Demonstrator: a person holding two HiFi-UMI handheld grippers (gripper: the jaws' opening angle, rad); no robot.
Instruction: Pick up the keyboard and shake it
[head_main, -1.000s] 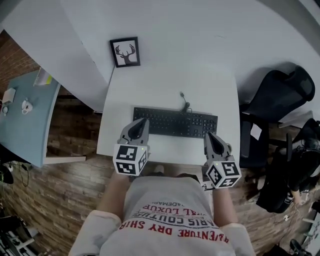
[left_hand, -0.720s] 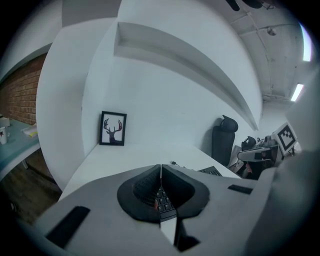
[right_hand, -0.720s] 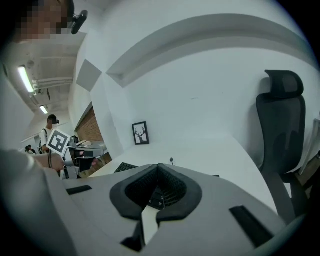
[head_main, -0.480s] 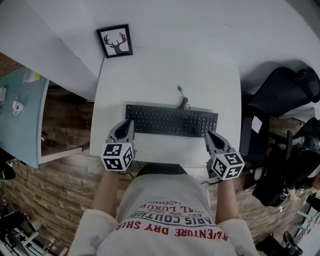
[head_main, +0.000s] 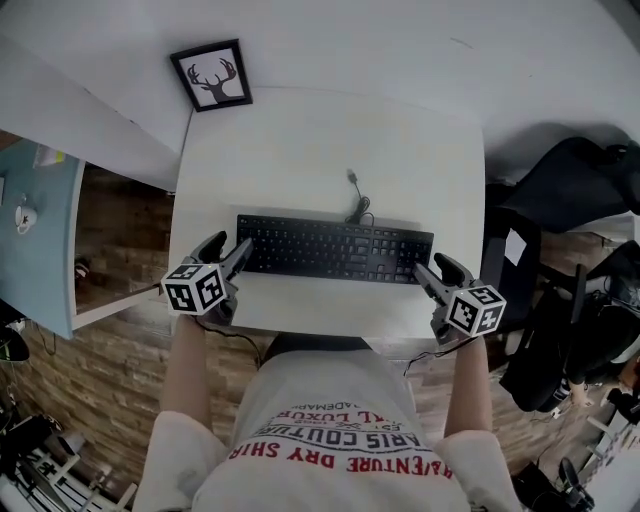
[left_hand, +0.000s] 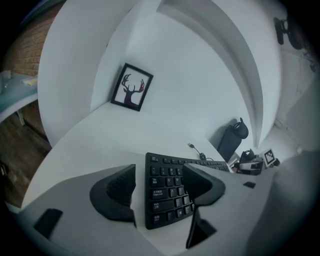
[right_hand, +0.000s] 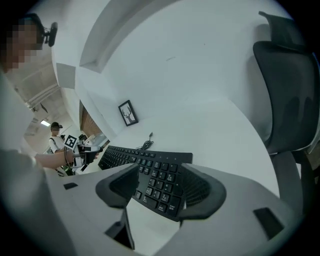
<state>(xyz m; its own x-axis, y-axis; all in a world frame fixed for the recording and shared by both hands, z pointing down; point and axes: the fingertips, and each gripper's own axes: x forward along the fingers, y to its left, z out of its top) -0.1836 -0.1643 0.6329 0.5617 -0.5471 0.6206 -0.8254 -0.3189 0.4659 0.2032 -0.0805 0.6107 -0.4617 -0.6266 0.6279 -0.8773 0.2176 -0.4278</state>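
A black keyboard (head_main: 335, 250) lies flat across the near part of the white table (head_main: 330, 130), its cable (head_main: 355, 195) running toward the back. My left gripper (head_main: 228, 247) is at the keyboard's left end. Its jaws have just been opening and stand open, with that end (left_hand: 167, 192) between them and a gap showing beside the left pad. My right gripper (head_main: 433, 268) is at the right end. Its jaws have also just opened, and the number-pad corner (right_hand: 160, 182) sits between them. Neither pair of pads presses on the keyboard.
A framed deer picture (head_main: 211, 76) leans against the wall at the table's back left corner. A black office chair (head_main: 570, 190) stands close to the table's right side. A light blue side table (head_main: 40, 230) is off to the left.
Both grippers have dropped from in front of the keyboard and spread outward to its two ends. Their jaws, shut before, now stand open around the ends.
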